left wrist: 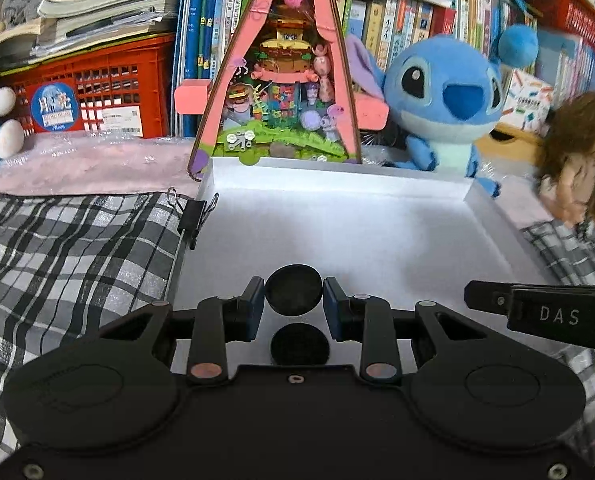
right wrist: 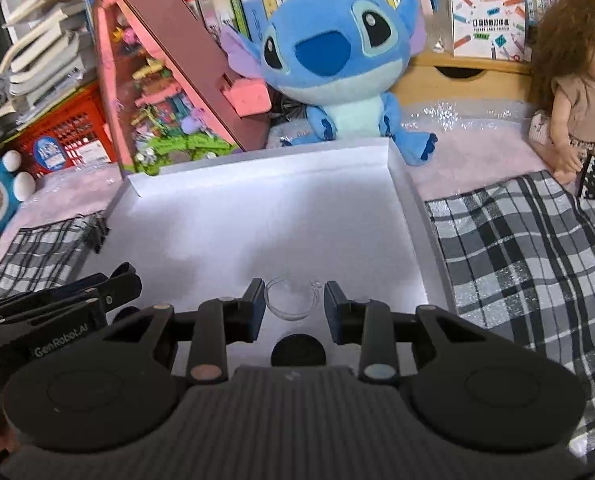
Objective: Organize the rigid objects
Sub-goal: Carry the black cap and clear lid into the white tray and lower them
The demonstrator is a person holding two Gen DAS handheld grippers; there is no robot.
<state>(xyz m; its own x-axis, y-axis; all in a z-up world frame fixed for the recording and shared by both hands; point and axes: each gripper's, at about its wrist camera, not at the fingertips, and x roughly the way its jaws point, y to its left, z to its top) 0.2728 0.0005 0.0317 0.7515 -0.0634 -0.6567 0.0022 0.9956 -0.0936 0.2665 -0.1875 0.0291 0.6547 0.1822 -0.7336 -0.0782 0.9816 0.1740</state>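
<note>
1. Left wrist view: my left gripper [left wrist: 294,305] pinches a round black matte disc, likely a cap [left wrist: 294,289], between its blue-padded fingers [left wrist: 255,309], above the near part of the shallow white cardboard tray [left wrist: 337,184]. If my squeeze loosens, the cap could drop, roll and end up anywhere in the tray.
2. In the right wrist view my right gripper [right wrist: 294,305] closes on a small clear round cup-like piece [right wrist: 291,298]. It is transparent against white, so I can barely judge the contact; it could slip out unnoticed or, if thin-walled, crack under pressure.
3. The two grippers are close. The other tool's black body shows at 3 o'clock in the left view and at 9 o'clock in the right. Converging further risks a knock that jars both pieces loose.
4. A black binder clip [left wrist: 195,216] sits on the tray's left wall at 10 o'clock in the left view; swinging wide there could snag it.
5. Beyond the far wall at 12 o'clock stand a pink triangular cardboard toy house [left wrist: 281,80] and a blue plush toy [left wrist: 437,96]. Overreaching could topple them into the tray.
</note>
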